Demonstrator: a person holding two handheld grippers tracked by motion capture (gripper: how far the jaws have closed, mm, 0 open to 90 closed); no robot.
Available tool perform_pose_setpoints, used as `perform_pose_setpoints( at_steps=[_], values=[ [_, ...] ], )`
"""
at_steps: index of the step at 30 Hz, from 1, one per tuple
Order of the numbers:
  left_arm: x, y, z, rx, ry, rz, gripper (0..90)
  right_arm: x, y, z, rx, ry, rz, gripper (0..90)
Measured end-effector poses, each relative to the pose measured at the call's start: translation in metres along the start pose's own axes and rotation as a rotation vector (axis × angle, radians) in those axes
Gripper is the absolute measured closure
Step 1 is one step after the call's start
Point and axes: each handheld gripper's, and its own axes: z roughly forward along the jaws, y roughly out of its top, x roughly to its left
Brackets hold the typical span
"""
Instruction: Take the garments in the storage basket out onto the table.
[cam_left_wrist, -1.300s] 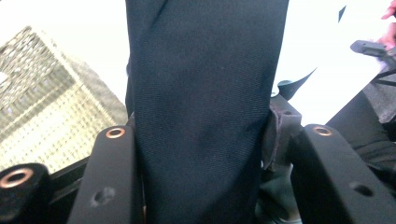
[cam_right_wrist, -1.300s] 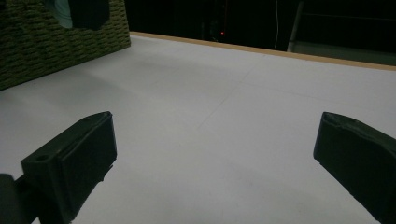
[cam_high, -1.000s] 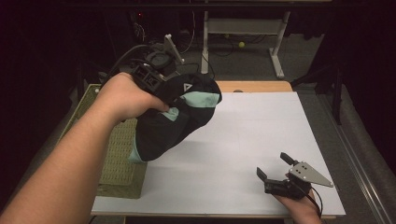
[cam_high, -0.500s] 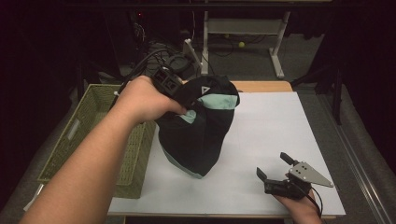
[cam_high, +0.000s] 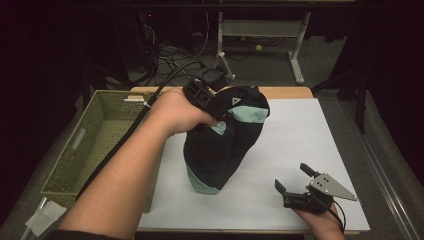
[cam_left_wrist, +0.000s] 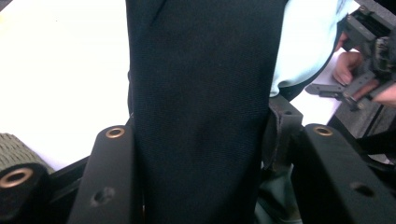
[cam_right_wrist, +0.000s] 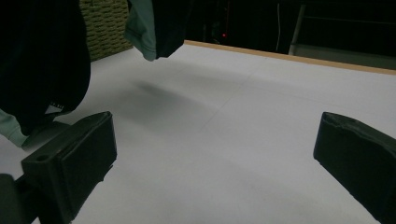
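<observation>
While the left gripper (cam_high: 212, 102) is held above the middle of the table (cam_high: 310, 140), a black garment (cam_high: 222, 145) with pale green panels hangs from it. In the high view the person's left hand (cam_high: 175, 112) wraps the gripper's body, and the cloth is bunched at the top right where the jaws meet it, then drops in a thick fold. Its lower end, edged in pale green, reaches down to the white tabletop; whether it rests there or just clears it cannot be told. In the left gripper view the black fabric (cam_left_wrist: 201, 107) fills the gap between the two jaws, which stand partly apart and are clamped on the bundled cloth. A pale green patch shows at the upper right of that view.

A green woven basket (cam_high: 107, 135) sits at the left edge of the table, just beside the hanging garment and under the person's left forearm.

The right gripper (cam_high: 295, 185) lies low at the near right corner of the table, well apart from the garment, with the person's right hand (cam_high: 325, 222) behind it. Its jaws stand wide with nothing between them; in the right gripper view only bare white tabletop lies between the two black pads (cam_right_wrist: 70, 163). In that view the garment (cam_right_wrist: 42, 60) hangs at the upper left, with a smaller pale green and black flap beside it, throwing a soft shadow on the table.
</observation>
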Motion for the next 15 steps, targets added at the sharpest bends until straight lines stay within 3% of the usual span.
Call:
perform_pose_setpoints(
  at_steps=[7,10,15],
  values=[
    [0.005,0.006,0.019,-0.019,0.003,-0.023,48.3,0.000,0.000,0.000,0.000,0.002,0.000,0.0],
    [0.004,0.008,0.028,-0.007,-0.012,-0.011,48.1,0.000,0.000,0.000,-0.001,0.000,-0.002,0.0],
    [0.004,0.009,0.048,0.026,0.010,0.009,48.1,0.000,0.000,-0.001,-0.006,0.002,-0.002,0.0]
  ],
)
